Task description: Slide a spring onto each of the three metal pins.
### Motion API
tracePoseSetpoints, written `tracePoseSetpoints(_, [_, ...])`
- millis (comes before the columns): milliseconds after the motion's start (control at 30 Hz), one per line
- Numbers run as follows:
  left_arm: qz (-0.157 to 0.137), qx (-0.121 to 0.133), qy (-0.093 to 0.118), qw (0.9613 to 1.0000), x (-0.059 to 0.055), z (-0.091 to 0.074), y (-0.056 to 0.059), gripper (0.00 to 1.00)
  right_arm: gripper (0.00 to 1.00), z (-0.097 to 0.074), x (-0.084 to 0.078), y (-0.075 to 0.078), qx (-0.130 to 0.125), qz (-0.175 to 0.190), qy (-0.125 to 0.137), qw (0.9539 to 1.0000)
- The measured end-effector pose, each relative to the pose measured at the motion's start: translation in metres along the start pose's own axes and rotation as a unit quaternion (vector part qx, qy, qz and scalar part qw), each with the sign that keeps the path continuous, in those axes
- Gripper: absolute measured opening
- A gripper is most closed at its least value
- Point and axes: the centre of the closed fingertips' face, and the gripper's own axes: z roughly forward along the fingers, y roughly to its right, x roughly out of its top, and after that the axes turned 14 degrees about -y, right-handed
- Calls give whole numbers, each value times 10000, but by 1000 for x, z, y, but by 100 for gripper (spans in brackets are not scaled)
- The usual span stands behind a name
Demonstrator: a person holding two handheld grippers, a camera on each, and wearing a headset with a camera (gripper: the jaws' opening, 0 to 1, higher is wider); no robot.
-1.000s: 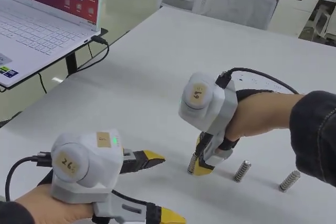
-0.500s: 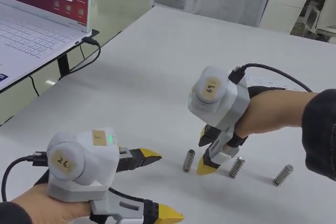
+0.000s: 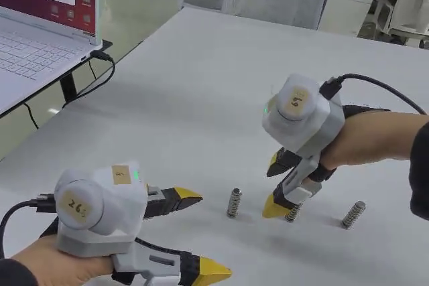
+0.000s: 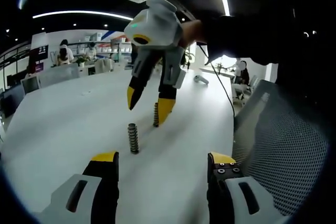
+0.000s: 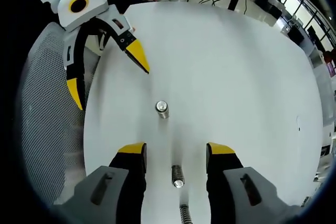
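Observation:
Three short metal pins stand upright in a row on the white table, each with a coil spring around it: the left one (image 3: pixel 233 202), the middle one (image 3: pixel 292 213) and the right one (image 3: pixel 352 214). My right gripper (image 3: pixel 275 185) hangs open over the gap between left and middle, one yellow tip just beside the middle spring. From above, the middle spring (image 5: pixel 177 176) lies between my right gripper's (image 5: pixel 176 149) jaws, the left spring (image 5: pixel 163 108) ahead. My left gripper (image 3: pixel 201 232) is open and holds nothing, pointing at the left spring (image 4: pixel 133 138).
A laptop (image 3: pixel 40 25) on a stand sits at the far left, its cable (image 3: pixel 100 75) hanging beside the table edge. Grey chairs (image 3: pixel 271 1) stand beyond the far edge. The table (image 3: pixel 201 98) stretches wide behind the pins.
My right gripper has come away from the left spring, risen a little and shifted right toward the middle one. The left gripper has stayed put. The headset view has drifted.

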Motion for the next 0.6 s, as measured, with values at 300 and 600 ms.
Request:
tracePoseSetpoints(300, [36,-26,-31,10000,3,2,1,64,48,-5,-22,6,-75,322,143,9993])
tracePoseSetpoints(600, [94,-67,-98,9999,6,5,2,64,48,-6,-49,9,-121,694,246,9972])
